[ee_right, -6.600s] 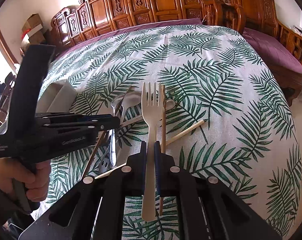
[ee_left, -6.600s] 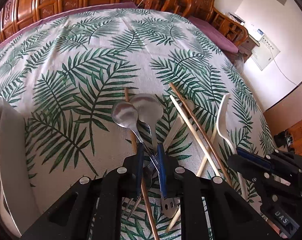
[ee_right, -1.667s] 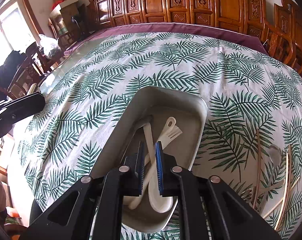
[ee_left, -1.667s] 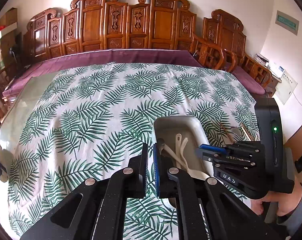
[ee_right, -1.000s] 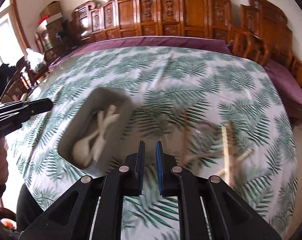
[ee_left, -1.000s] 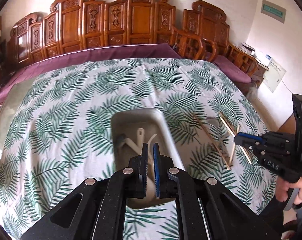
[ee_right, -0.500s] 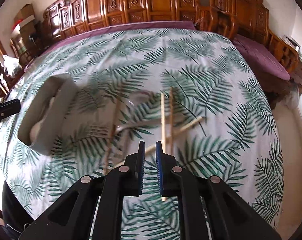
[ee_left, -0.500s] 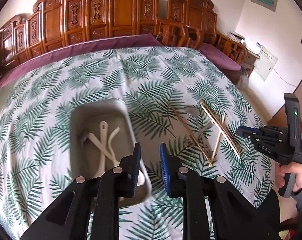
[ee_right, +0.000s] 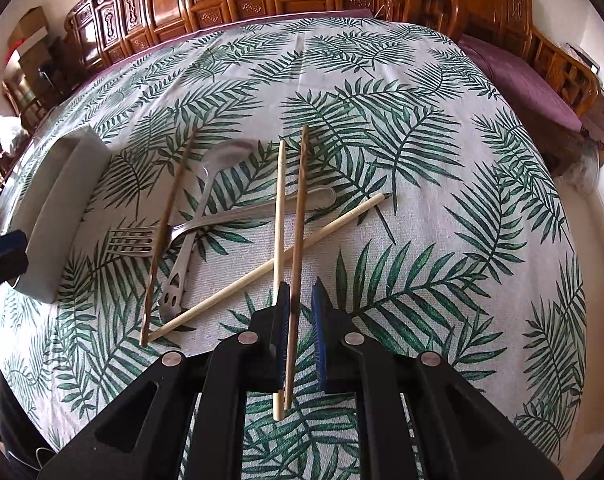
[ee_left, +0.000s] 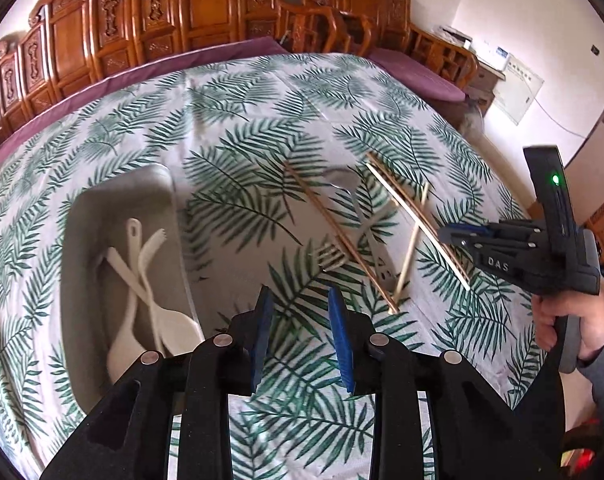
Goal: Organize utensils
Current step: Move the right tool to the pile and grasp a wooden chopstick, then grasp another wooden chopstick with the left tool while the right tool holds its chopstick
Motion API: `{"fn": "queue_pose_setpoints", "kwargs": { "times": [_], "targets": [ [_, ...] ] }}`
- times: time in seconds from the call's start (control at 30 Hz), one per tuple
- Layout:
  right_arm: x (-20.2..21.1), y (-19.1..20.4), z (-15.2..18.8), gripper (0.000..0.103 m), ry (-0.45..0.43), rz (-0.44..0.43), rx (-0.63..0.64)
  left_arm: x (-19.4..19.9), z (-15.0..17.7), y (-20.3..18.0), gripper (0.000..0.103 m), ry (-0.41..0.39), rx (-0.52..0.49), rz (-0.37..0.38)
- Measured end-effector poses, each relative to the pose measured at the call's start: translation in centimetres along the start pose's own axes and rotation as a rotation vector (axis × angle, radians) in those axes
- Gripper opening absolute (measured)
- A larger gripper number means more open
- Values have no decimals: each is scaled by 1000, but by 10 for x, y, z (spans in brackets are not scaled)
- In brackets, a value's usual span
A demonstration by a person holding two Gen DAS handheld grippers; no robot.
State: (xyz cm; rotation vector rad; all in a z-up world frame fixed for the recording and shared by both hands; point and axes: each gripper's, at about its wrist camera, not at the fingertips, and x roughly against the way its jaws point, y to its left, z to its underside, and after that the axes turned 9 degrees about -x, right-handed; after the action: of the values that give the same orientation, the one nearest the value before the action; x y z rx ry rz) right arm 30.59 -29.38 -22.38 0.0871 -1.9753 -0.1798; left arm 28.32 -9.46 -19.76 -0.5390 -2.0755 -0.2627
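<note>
A grey tray (ee_left: 82,216) on the left holds white plastic utensils (ee_left: 142,272). To its right a metal fork (ee_right: 190,228), a metal spoon (ee_right: 206,196) and several chopsticks (ee_right: 298,216) lie crossed on the palm-leaf tablecloth. My left gripper (ee_left: 300,332) is open and empty, above the cloth between the tray and the pile. My right gripper (ee_right: 302,332) is open, with the near ends of two chopsticks lying between its jaws. It also shows in the left wrist view (ee_left: 453,236).
The grey tray (ee_right: 62,200) lies at the left in the right wrist view. Carved wooden chairs (ee_left: 222,20) line the far side of the table, with purple cushions (ee_right: 521,76) at the right. The table edge drops off at the right.
Both grippers swung away from the tray toward the utensil pile and opened. The right one came down low around the two chopsticks.
</note>
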Motion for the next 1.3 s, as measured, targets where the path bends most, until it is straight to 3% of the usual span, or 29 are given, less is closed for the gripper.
{"fn": "queue_pose_setpoints", "kwargs": {
  "times": [0.23,0.73,1.07,1.3],
  "targets": [
    [-9,-2,2,12,18,23,21,-14,-3,-8,27,24,-12,4],
    [-7,-1,12,12,-49,24,71,-59,-24,-26,27,79,24,55],
    [-5,-4,19,12,-94,2,82,-91,-31,-48,27,135,-25,41],
    [-4,-5,19,12,-98,-4,87,-97,-29,-47,26,140,3,11]
  ]
}}
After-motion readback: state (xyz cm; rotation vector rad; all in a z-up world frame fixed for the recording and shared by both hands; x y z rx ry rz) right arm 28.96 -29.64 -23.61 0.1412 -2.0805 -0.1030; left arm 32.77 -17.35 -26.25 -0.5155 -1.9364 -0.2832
